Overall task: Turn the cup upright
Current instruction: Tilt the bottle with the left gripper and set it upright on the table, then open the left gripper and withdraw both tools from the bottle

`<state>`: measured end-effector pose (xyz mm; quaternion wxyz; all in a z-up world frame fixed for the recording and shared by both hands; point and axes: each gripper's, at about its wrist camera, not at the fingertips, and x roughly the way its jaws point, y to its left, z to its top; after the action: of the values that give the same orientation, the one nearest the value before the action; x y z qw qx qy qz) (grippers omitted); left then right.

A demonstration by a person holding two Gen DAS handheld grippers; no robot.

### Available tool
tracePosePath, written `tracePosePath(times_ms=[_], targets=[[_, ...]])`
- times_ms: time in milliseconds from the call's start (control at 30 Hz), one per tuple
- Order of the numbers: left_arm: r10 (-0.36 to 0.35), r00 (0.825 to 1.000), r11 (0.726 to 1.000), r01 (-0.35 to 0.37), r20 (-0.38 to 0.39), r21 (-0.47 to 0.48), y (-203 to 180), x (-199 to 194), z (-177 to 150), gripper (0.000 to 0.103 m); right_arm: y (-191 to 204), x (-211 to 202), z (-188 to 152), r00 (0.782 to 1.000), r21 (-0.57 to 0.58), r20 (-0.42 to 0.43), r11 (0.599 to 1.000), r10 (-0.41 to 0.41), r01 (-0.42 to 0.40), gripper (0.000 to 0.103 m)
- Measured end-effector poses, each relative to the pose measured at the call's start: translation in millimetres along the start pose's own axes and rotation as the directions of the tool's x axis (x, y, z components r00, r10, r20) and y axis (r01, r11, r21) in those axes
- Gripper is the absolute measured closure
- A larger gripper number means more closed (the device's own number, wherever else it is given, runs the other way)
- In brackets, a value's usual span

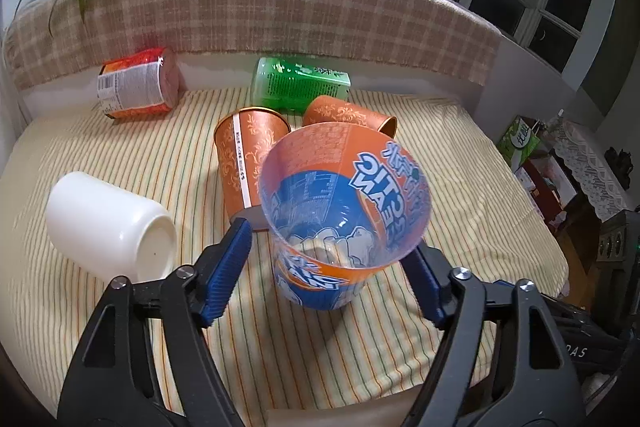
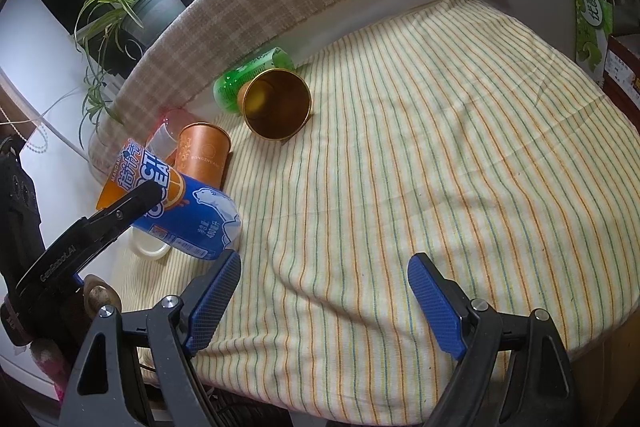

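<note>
1. Blue-orange plastic cup [image 1: 344, 223] near centre on the striped cloth [image 1: 460, 187], mouth up and tilted, nothing inside.
2. Sits between the left gripper [image 1: 332, 247] pads [image 1: 226, 269]; contact unclear, cannot tell grip state.
3. White cup [image 1: 108, 223] lying at left; two orange cups [image 1: 250, 155] behind, far one's gold interior bare.
4. Right gripper [image 2: 324, 291] spread wide, nothing held, well right of cup.

Two orange patterned cups [image 1: 250, 157] [image 1: 352, 115], one blue-and-orange printed cup [image 1: 344, 211], one white mug [image 1: 108, 223], one green cup [image 1: 298, 85], one red-labelled cup [image 1: 138, 87], two grippers [image 1: 328, 259] [image 2: 324, 287].
</note>
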<state>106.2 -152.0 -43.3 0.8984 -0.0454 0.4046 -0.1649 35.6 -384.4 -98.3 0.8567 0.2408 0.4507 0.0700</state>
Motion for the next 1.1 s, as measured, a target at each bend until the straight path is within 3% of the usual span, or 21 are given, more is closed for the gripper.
tracePosePath(times_ms=[567, 1100], targets=[[-0.028, 0.999, 0.999, 0.027, -0.019, -0.021, 9, -7, -8, 0.024, 13, -6, 2, 0.999, -0.035, 0.033, 0.999, -0.027, 0.028, 0.016], [0.001, 0.999, 0.998, 0.001, 0.04, -0.058, 38, -42, -22, 0.02, 54, -15, 2, 0.988, -0.169, 0.124, 0.979, -0.09, 0.11, 0.015]])
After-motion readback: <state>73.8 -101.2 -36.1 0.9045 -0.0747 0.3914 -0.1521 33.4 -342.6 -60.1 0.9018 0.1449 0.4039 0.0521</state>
